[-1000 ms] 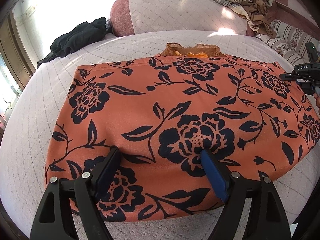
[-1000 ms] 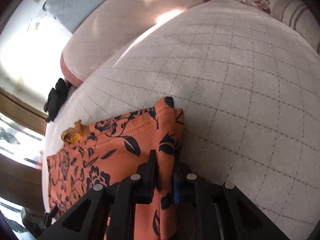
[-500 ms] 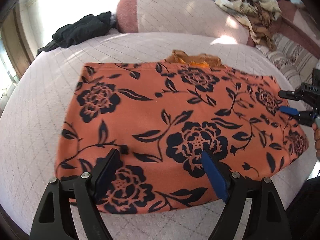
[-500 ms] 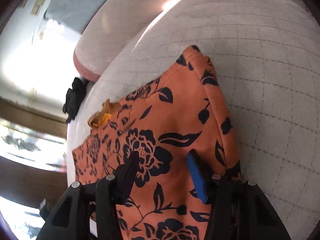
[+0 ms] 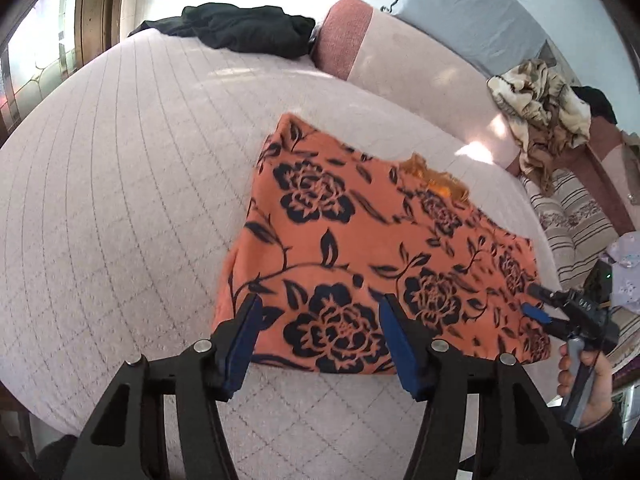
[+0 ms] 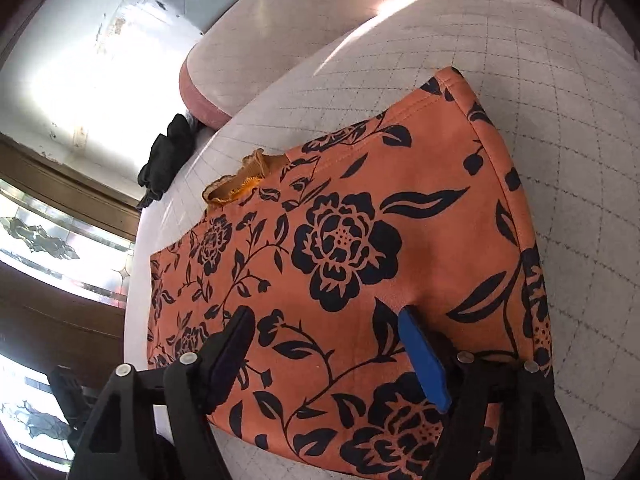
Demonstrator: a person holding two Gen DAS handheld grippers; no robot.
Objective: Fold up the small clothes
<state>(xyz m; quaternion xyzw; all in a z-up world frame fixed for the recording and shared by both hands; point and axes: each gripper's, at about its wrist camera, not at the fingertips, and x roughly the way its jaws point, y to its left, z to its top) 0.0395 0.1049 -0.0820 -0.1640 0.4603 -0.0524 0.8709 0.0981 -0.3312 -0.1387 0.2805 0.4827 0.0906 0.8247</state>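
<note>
Here the orange cloth garment printed with dark navy flowers lies flat and folded on the pale quilted bed cover. The left gripper hangs over its near edge, jaws apart and just closing somewhat, pinching nothing. The right gripper hovers above the cloth, jaws wide, just opening, holding nothing. A black bundle of clothing lies well apart.

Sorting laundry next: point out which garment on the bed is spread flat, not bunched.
The orange floral garment, spread flat mid-bed. The black garment at the far edge and the beige patterned one lie crumpled in heaps.
</note>
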